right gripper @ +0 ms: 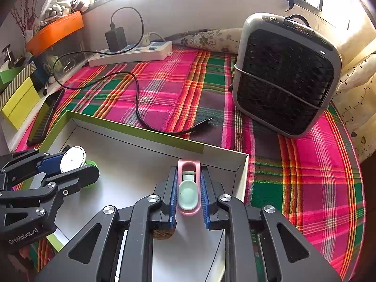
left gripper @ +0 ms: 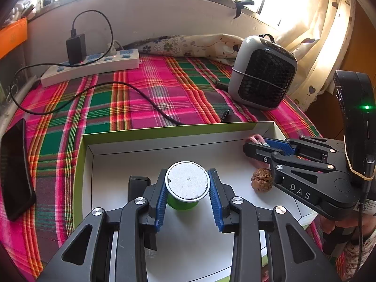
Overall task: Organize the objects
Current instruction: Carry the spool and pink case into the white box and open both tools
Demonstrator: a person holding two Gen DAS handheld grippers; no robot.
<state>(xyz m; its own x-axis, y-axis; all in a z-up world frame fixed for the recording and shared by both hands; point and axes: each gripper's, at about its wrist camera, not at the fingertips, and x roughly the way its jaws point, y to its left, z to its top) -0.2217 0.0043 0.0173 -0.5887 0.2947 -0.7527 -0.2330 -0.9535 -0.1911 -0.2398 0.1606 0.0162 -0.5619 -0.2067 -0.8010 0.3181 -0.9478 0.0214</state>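
Left claw (left gripper: 188, 197) clamps our green cup (left gripper: 185, 188), right claw (right gripper: 188, 192) the pink clip (right gripper: 188, 188); both over the box (left gripper: 164, 132). Walnut (left gripper: 262, 179) already inside; both still need releasing.

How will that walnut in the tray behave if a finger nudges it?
The walnut is roundish, so it would probably roll rather than slide on the smooth tray floor. Its wrinkled shell looks hard and should give pads some grip. It likely weighs little, so a light bump could send it off.

Both wrist views close, angled down; share tray (left gripper: 164, 130), probably same fan (right gripper: 286, 75).
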